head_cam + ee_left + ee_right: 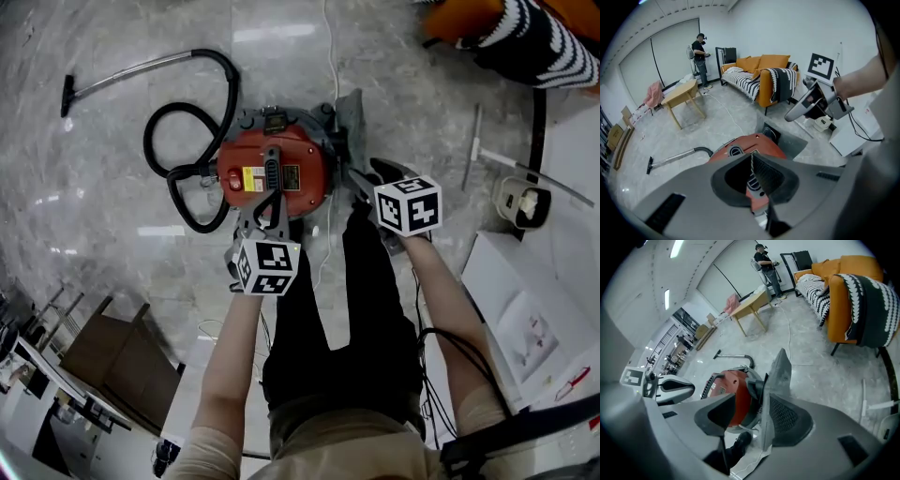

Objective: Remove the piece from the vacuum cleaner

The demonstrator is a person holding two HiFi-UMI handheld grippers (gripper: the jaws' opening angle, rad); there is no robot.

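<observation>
Grey and flat, the piece [780, 376] stands upright, its lower end cut off behind the right gripper's [752, 413] own body. Whether it still joins the red vacuum cleaner [300, 150] cannot be told. It stands at the cleaner's side, between that gripper's wide-apart jaws, against one pad and clear of the other. The left gripper [751, 161] has its jaws together over the cleaner's black handle [272, 173]; contact there is unclear.
</observation>
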